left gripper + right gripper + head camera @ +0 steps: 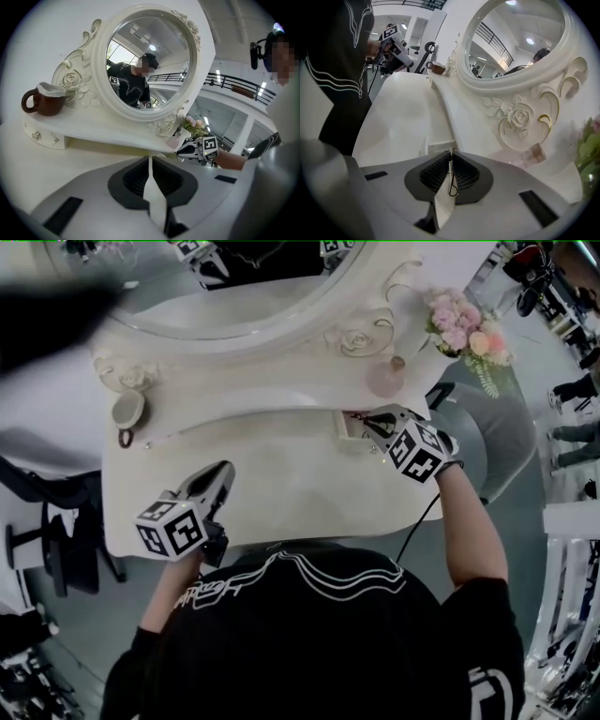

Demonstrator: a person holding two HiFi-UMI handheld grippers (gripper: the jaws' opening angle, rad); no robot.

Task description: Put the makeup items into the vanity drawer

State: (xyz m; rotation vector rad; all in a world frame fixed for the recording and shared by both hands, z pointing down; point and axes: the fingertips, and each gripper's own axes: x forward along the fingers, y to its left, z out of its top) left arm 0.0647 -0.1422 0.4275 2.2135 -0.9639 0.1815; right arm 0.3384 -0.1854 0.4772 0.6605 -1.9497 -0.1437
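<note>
Right gripper [367, 423]: at the right end of the vanity top [281, 484], tilted downward toward the foot of the raised shelf [93, 129]. Jaws closed together on a thin black looped item [451, 174]; what kind of makeup item it is cannot be told.

Left gripper [225, 470]: over the front left part of the vanity top, close to its front edge, pointing toward the shelf. Jaws pressed together, nothing between them.

Vanity drawer [348, 424]: small, pale, pulled out from the front of the raised shelf toward its right end. It lies directly ahead of the right gripper's jaw tips; whether the tips touch it cannot be told. The black item is above or at the drawer's front, clamped in the jaws, not lying inside.

Round mirror [147, 61]: white carved frame with rose ornaments, standing on the back of the shelf.

Brown cup [44, 99]: white inside, upright at the left end of the shelf.

Pink bottle [386, 378]: upright at the right end of the shelf, just behind the right gripper.

Pink flowers [464, 329]: at the far right corner, beyond the bottle.
</note>
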